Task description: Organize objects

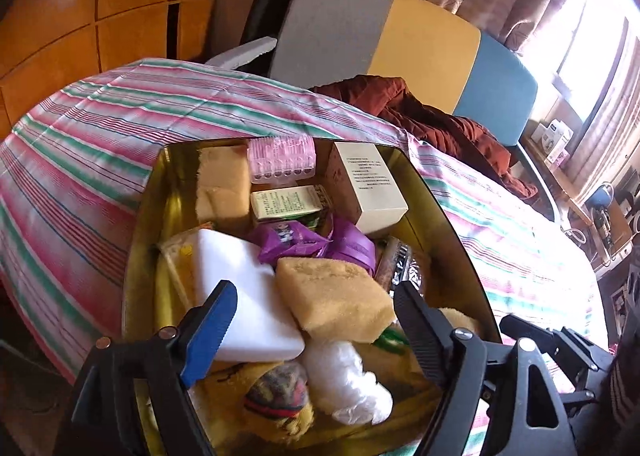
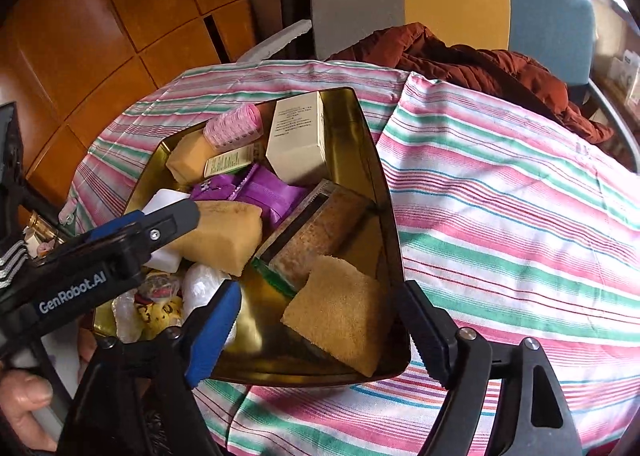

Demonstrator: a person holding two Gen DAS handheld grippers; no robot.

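Tin: a gold metal tin (image 2: 360,160) sits open on the striped cloth (image 2: 500,216) over the table, serving as the one container for all the loose items.
Contents: sponges, boxes and packets lie piled loosely rather than sorted, so the gathering looks largely done, I judge.
Near sponge: a tan sponge (image 2: 340,312) leans against the tin's near corner, directly ahead of the right gripper, tilted as though dropped in.
Upper sponge: a second tan sponge (image 1: 334,296) rests atop a white block (image 1: 244,296), ahead of the left gripper.
Far end: a cream box (image 1: 368,180), a pink hair roller (image 1: 280,156) and purple packets (image 1: 312,240) fill the back.
Right gripper (image 2: 324,332): jaws apart, nothing between the pads; it hangs above the tin's near corner.
Left gripper (image 1: 316,320): jaws spread wide and empty, poised over the pile.
Surroundings: a rust-coloured jacket (image 2: 480,64) lies on the seat behind the table, away from the tin.
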